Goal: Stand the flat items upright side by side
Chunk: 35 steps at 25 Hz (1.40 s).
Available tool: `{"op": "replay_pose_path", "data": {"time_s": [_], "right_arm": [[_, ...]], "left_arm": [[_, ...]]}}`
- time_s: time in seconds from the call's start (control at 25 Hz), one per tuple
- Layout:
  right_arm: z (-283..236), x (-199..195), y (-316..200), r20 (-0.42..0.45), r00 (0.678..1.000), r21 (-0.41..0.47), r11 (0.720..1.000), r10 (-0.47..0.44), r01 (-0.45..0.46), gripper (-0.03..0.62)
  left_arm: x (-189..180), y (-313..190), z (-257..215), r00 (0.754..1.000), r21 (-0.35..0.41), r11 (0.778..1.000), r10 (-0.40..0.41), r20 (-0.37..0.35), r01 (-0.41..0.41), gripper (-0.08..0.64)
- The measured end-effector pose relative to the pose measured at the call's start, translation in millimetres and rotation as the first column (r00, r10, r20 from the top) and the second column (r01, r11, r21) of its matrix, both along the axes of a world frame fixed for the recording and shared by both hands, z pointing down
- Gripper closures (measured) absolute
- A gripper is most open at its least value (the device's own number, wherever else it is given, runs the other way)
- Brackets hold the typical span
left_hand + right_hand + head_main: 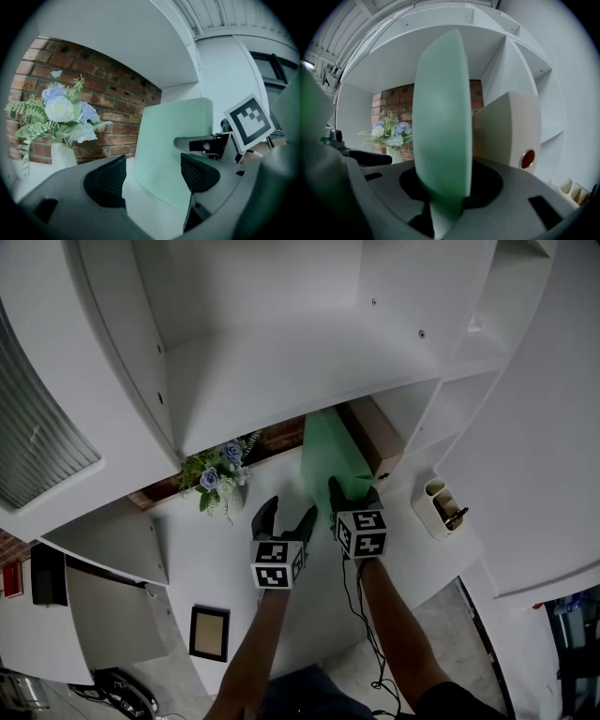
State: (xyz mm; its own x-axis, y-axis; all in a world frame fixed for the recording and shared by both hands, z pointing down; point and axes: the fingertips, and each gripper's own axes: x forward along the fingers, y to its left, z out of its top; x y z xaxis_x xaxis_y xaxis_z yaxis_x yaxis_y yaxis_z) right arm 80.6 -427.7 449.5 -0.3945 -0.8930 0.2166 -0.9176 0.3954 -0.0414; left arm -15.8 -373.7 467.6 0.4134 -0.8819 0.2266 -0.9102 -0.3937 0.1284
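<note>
A pale green flat item [330, 451] stands upright on the white shelf [281, 568], its far edge toward the brick back wall. My right gripper [352, 489] is shut on its near edge; in the right gripper view the green item [440, 136] fills the gap between the jaws edge-on. A beige flat item [377, 432] stands upright just right of it, by the shelf's divider, and shows a red dot on its spine [506, 131]. My left gripper [287, 512] hovers open just left of the green item [173, 150], nothing between its fingers.
A white vase of pale flowers [220, 476] stands at the back left against the brick wall [112, 89]. A white pen holder [439, 505] sits in the compartment to the right. A framed picture [208, 632] lies on a lower surface. A shelf board [309, 362] hangs overhead.
</note>
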Motion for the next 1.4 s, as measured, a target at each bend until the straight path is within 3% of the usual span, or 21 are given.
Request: {"op": "replay_pose_path", "data": {"time_s": [0.4, 0.84, 1.4], "right_arm": [[10, -6, -23, -0.066, 0.998, 0.032, 0.999, -0.022, 0.024, 0.46], [16, -2, -23, -0.035, 0.999, 0.059, 0.998, -0.006, 0.008, 0.391], [4, 12, -2, 0.003, 1.0, 0.077, 0.997, 0.03, -0.03, 0.373]], "left_arm": [[2, 0, 13, 1.0, -0.018, 1.0, 0.007, 0.016, -0.007, 0.199], [4, 10, 23, 1.0, -0.039, 0.999, 0.02, 0.022, -0.019, 0.199], [3, 17, 23, 0.999, -0.04, 0.999, 0.02, 0.029, -0.019, 0.199]]}}
